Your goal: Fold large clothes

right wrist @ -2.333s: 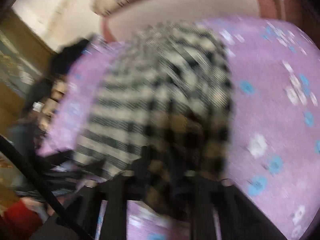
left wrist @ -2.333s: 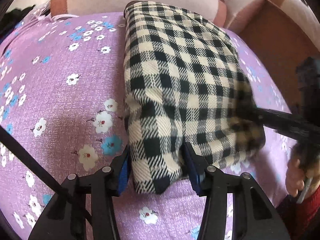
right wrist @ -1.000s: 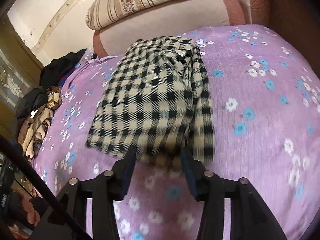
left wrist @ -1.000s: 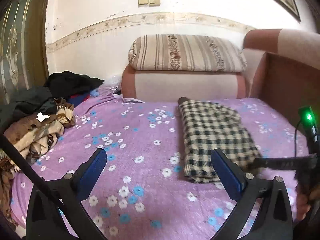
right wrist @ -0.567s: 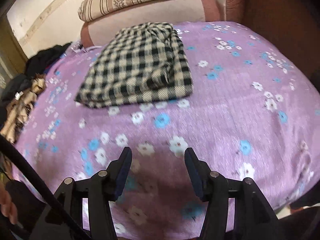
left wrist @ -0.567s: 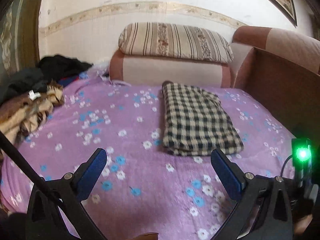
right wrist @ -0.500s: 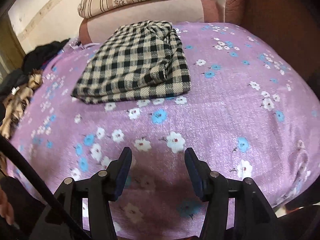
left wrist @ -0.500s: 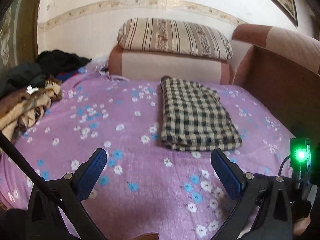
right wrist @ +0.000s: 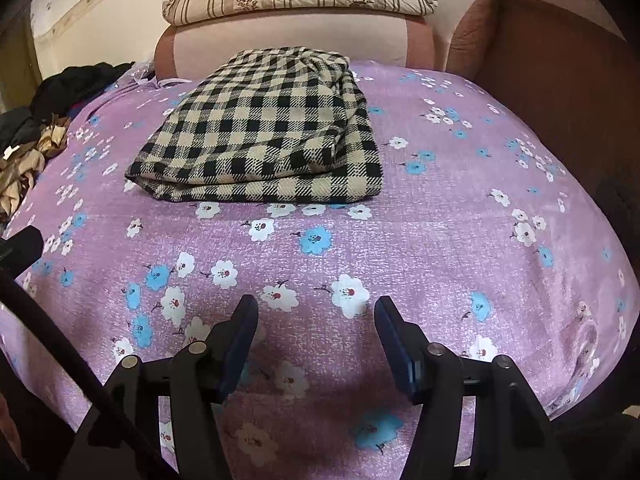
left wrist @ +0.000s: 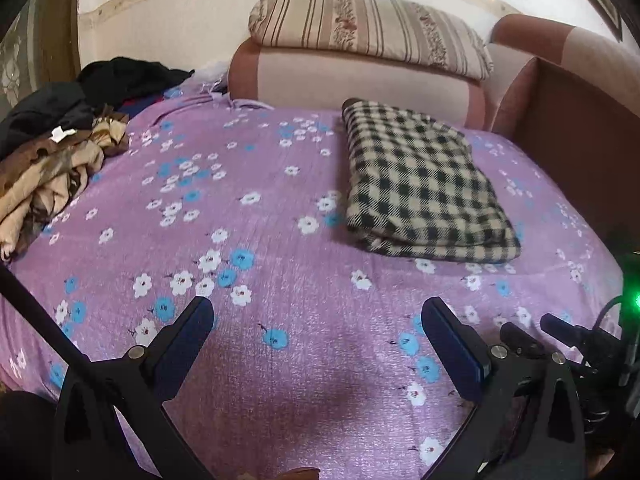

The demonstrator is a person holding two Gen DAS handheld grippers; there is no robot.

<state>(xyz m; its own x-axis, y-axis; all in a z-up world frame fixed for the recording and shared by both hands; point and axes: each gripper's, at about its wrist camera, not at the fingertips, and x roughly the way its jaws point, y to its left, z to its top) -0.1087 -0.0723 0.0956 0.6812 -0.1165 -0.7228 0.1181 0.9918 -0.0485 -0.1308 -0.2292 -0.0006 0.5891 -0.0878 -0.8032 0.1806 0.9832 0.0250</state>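
Note:
A black-and-cream checked garment [left wrist: 420, 184] lies folded into a thick rectangle on the purple flowered bedspread [left wrist: 260, 280], toward the right and far side. It also shows in the right wrist view [right wrist: 264, 132], straight ahead. My left gripper [left wrist: 316, 324] is wide open and empty, held above the near part of the bed, well short of the garment. My right gripper [right wrist: 316, 316] is open and empty, also near the bed's front edge, apart from the garment.
A heap of brown, tan and black clothes [left wrist: 52, 160] lies at the left edge of the bed. A striped pillow [left wrist: 368, 28] rests on the pink headboard [left wrist: 352, 80]. A brown side panel [right wrist: 560, 72] borders the right. The other gripper's body [left wrist: 580, 344] sits at lower right.
Both grippers let go of the folded checked garment and drew back toward the near edge of the bed. The garment stays folded where it was set down.

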